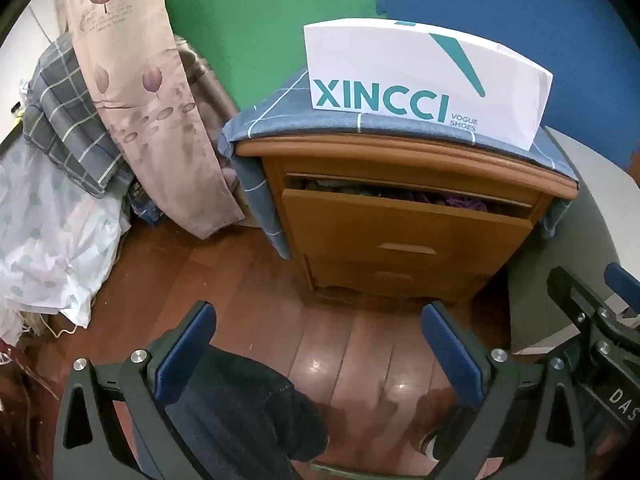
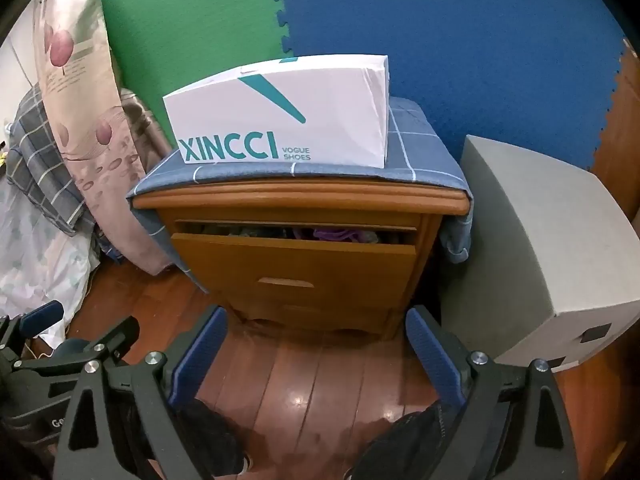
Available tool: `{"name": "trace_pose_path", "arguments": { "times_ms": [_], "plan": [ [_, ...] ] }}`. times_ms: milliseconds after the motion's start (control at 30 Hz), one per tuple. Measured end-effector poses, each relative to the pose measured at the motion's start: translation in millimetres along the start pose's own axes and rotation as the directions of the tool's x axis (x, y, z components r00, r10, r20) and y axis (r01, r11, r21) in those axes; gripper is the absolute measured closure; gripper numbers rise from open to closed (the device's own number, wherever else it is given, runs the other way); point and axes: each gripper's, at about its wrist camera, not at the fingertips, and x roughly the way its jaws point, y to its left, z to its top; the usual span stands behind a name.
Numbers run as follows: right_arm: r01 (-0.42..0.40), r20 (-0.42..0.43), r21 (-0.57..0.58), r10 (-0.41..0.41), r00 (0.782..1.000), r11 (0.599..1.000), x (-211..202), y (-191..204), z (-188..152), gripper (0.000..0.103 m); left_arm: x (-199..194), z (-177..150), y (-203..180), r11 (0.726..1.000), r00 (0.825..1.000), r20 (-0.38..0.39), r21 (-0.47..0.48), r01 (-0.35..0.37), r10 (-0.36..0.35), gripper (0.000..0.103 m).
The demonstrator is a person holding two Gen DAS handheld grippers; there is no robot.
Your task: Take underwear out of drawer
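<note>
A wooden nightstand [image 1: 400,240] [image 2: 304,272] stands ahead on the floor. Its top drawer [image 1: 404,216] [image 2: 296,252] is pulled out a little. Crumpled clothes show in the gap, with purple underwear [image 1: 466,202] [image 2: 336,234] toward the right. My left gripper [image 1: 320,320] is open and empty, well short of the drawer, above the floor. My right gripper [image 2: 316,324] is open and empty, in front of the lower drawer. Each gripper shows at the edge of the other's view.
A white XINCCI shoe box [image 1: 424,80] [image 2: 288,116] sits on a blue checked cloth [image 2: 420,160] on top of the nightstand. A grey box [image 2: 552,260] stands to its right. Bedding and a floral curtain [image 1: 152,100] lie to the left. The person's legs are below.
</note>
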Motion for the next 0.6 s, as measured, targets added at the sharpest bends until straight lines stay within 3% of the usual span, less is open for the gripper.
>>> {"name": "trace_pose_path", "arguments": {
  "times_ms": [33, 600],
  "plan": [
    [-0.006, 0.007, 0.002, 0.006, 1.000, 1.000, 0.0, -0.1, 0.2, 0.010, 1.7, 1.0, 2.3, 1.000, 0.999, -0.024, -0.019, 0.024, -0.025, 0.001],
    [-0.003, -0.016, -0.005, 0.003, 1.000, 1.000, 1.4, 1.8, -0.5, 0.010, -0.7, -1.7, 2.4, 1.000, 1.000, -0.022, 0.001, 0.006, -0.006, 0.001]
  ]
}}
